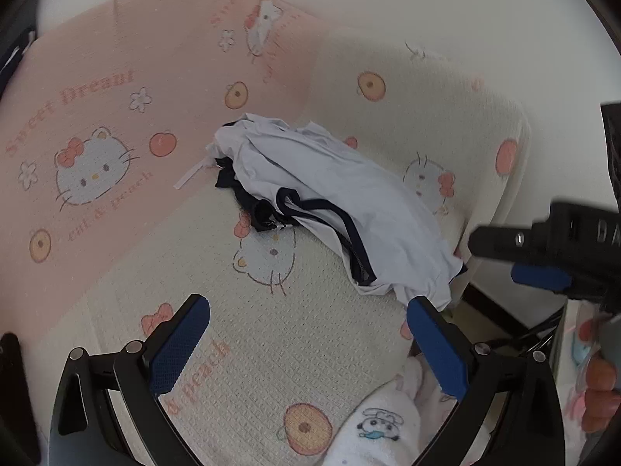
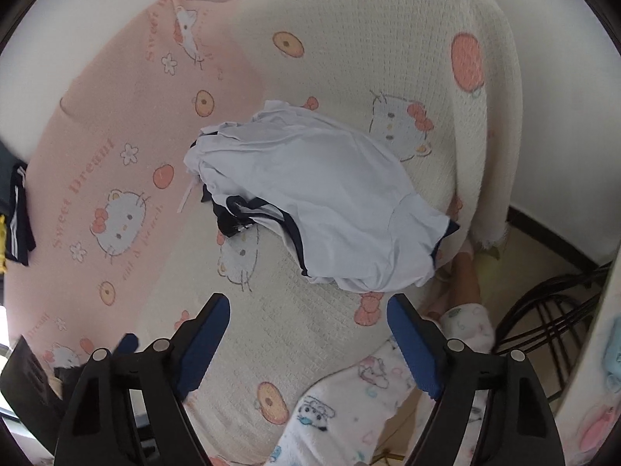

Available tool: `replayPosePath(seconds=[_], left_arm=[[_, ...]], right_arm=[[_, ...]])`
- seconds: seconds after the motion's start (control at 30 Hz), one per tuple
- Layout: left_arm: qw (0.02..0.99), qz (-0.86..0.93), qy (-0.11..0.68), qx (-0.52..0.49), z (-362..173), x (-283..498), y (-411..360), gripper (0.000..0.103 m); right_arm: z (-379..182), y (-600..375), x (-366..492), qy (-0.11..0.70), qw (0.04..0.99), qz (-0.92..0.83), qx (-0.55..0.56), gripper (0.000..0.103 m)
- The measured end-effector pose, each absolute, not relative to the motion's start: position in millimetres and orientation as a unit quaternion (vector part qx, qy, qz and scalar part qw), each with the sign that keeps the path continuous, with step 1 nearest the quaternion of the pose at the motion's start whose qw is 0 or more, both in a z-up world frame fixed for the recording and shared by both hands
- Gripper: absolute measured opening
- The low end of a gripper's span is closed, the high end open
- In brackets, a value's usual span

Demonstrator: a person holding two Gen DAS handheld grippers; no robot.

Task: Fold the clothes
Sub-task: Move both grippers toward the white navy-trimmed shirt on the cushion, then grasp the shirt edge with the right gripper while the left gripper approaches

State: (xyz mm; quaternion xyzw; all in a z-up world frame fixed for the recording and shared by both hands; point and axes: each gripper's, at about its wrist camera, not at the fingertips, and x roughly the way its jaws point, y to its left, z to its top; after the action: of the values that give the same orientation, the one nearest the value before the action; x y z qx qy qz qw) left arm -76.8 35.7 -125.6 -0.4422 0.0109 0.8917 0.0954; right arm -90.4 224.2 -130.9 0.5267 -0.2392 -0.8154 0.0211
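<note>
While both pairs of tongs hang in the air over the bed, they hold nothing; the left tongs point(image 1: 308, 343) are spread wide with only blanket showing between the blue pads, and the right tongs point(image 2: 308, 343) are spread wide the same way; close by them, at the bottom of both views, a leg in fluffy white pajamas point(image 2: 349, 407) pokes in; under it all lies the cat blanket point(image 1: 271, 341), cream on one side and pink on the other; a bit farther off, near the blanket's right edge, sits the white shirt point(image 2: 310, 202) with dark blue trim; it is in a soft lump, wrinkled and bunched, not a neat flat fold; one corner hangs over the edge; so I think the folding is not done, because the shirt would have to be spread flat and folded over; whether it was folded and messed up again, I cannot tell; a dark bit of cloth point(image 1: 248, 198) peeks out under the shirt, and it could be a part of the shirt or other clothing; a dark striped thing point(image 2: 17, 217) at the far left is cut off.
</note>
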Motion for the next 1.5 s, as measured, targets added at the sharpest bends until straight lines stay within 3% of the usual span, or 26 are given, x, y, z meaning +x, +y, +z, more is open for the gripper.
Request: replayPosePath(seconds=[0.6, 1.4, 1.5], left_arm=[[0.167, 0.874, 0.115, -0.443, -176.7, -106.8, 90.7, 0.103], [0.213, 0.852, 0.065, -0.474, -243.4, -146.8, 114.7, 0.102], [0.225, 0.841, 0.043, -0.490, -251.3, -152.7, 117.2, 0.102]], right_arm=[[-208.9, 273.6, -110.3, -0.394, 0.013, -0.744, 0.540, 0.083], [-312.9, 288.7, -98.7, -0.625, 0.028, -0.628, 0.464, 0.083], [-319.0, 291.0, -97.7, -0.640, 0.025, -0.627, 0.444, 0.073]])
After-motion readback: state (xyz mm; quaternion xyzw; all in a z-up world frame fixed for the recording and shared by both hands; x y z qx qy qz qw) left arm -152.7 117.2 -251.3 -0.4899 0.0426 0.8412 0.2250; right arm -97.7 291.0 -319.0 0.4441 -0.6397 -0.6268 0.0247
